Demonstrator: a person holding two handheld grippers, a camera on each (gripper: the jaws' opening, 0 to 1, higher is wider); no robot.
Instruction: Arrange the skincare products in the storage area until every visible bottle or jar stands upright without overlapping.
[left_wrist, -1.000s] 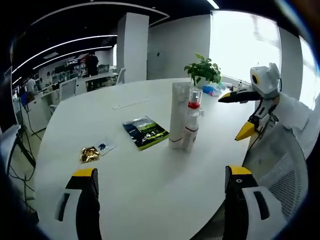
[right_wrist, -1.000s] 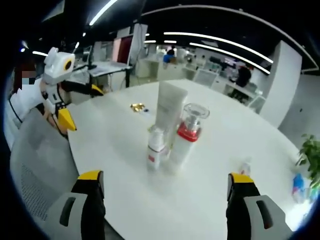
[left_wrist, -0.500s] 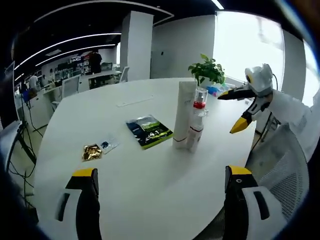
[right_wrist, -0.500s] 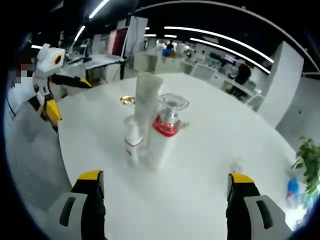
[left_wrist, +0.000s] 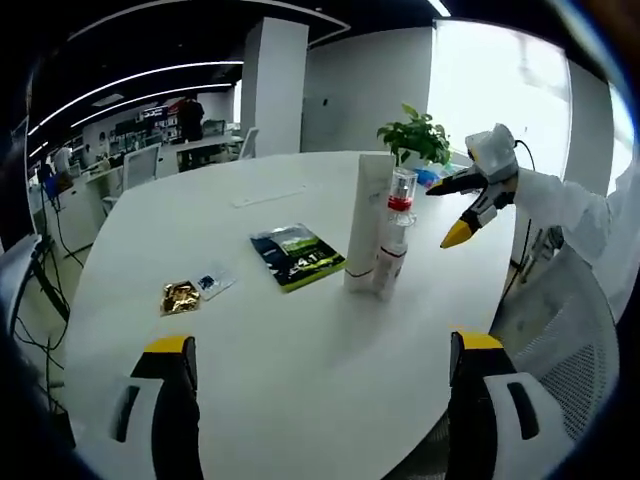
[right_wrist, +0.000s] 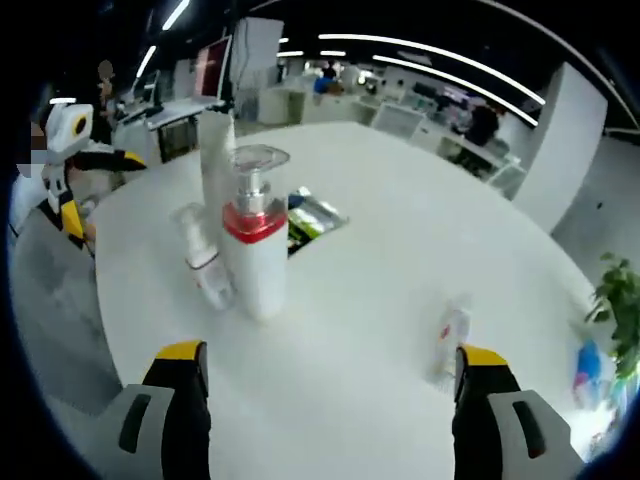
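Since a second ago our right tongs (right_wrist: 325, 400) have swung round the cluster, so the pump bottle (right_wrist: 253, 250) with the red collar now stands nearest, the small bottle (right_wrist: 203, 265) touching it and the tall tube (right_wrist: 218, 150) behind. All three stand upright, crowded together on the tabletop (right_wrist: 400, 250). Both right and left tongs (left_wrist: 318, 400) are spread and hold nothing. A small item (right_wrist: 452, 335) further right looks tipped, though we cannot tell. We judge it best to come in low and grip one bottle squarely, easing it clear without knocking its neighbours.
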